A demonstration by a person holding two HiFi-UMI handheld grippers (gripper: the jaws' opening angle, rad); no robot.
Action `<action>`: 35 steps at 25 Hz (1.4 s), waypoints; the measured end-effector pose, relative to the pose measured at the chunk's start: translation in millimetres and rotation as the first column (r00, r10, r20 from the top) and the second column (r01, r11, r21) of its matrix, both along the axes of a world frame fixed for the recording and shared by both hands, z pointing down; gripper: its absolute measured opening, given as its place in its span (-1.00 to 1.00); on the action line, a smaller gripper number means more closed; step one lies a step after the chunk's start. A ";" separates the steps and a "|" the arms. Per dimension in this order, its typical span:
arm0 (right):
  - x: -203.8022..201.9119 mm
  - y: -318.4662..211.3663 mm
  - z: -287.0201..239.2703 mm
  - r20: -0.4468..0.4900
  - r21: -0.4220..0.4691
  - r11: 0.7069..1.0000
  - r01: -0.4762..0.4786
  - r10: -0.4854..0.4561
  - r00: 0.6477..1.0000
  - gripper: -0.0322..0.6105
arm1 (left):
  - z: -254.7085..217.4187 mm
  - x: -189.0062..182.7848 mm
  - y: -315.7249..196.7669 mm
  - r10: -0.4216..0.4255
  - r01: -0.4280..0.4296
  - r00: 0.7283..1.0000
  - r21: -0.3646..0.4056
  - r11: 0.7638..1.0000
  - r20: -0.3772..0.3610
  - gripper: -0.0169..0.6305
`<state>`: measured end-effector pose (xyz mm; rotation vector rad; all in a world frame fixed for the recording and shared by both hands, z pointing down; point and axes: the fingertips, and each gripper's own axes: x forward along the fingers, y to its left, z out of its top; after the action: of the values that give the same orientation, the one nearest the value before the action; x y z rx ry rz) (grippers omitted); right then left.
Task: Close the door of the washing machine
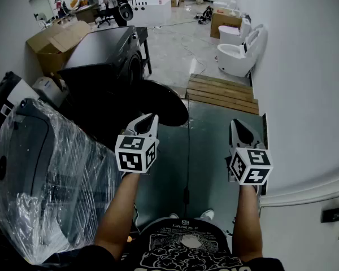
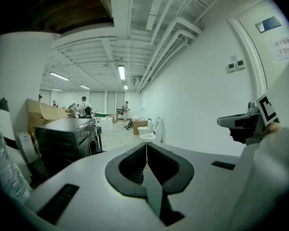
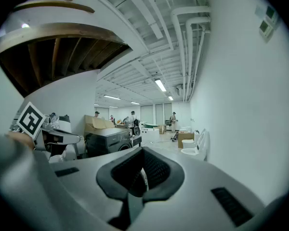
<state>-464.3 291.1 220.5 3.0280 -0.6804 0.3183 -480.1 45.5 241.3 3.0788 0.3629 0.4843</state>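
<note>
A black front-loading washing machine [image 1: 104, 52] stands ahead on the left, and its round door [image 1: 161, 103] hangs open toward me. My left gripper [image 1: 148, 119] is shut and empty, held just short of the door's near edge. The right gripper [image 1: 237, 124] is also shut and empty, out to the right over the grey floor, apart from the door. In the left gripper view the machine [image 2: 67, 138] sits left of the closed jaws [image 2: 146, 147]. The right gripper view has the machine [image 3: 108, 141] left of its closed jaws [image 3: 143, 154].
A plastic-wrapped appliance [image 1: 42, 174] stands close on my left. Cardboard boxes [image 1: 56, 38] sit behind the machine. A wooden pallet [image 1: 223, 92] and two white toilets [image 1: 240, 49] lie ahead on the right, along a white wall [image 1: 311, 95]. People stand far back.
</note>
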 end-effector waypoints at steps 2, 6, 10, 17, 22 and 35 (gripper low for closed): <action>3.1 -2.3 -1.0 -0.004 0.013 1.000 -0.006 0.007 1.000 -0.83 | 1.5 3.5 -2.1 0.002 -0.002 1.000 -0.011 1.000 0.006 -0.86; 6.4 -11.4 -0.5 -0.006 0.011 1.000 -0.004 0.004 1.000 -0.83 | 4.5 9.9 -5.1 0.013 -0.013 1.000 -0.035 0.999 0.014 -0.86; 5.5 -21.9 0.8 -0.010 0.011 1.000 -0.001 0.001 1.000 -0.83 | 7.1 15.2 -5.0 0.034 -0.033 0.999 -0.064 0.997 0.016 -0.86; 6.5 -25.7 4.2 0.001 0.000 1.000 -0.003 0.003 1.000 -0.83 | 11.9 24.9 0.7 0.063 -0.060 0.998 -0.103 0.993 0.028 -0.85; 17.8 -25.0 11.8 0.017 0.003 1.000 0.004 -0.005 1.000 -0.83 | 19.3 38.0 6.9 0.081 -0.075 0.996 -0.121 0.990 0.043 -0.85; 124.7 -33.1 56.8 0.088 0.035 0.991 0.127 -0.129 0.988 -0.82 | 53.2 135.6 17.1 0.008 0.007 0.992 -0.114 0.993 0.128 -0.84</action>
<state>-339.6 257.9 277.3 2.9935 -0.8888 0.4471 -344.4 62.6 294.5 2.9193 0.3741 0.6349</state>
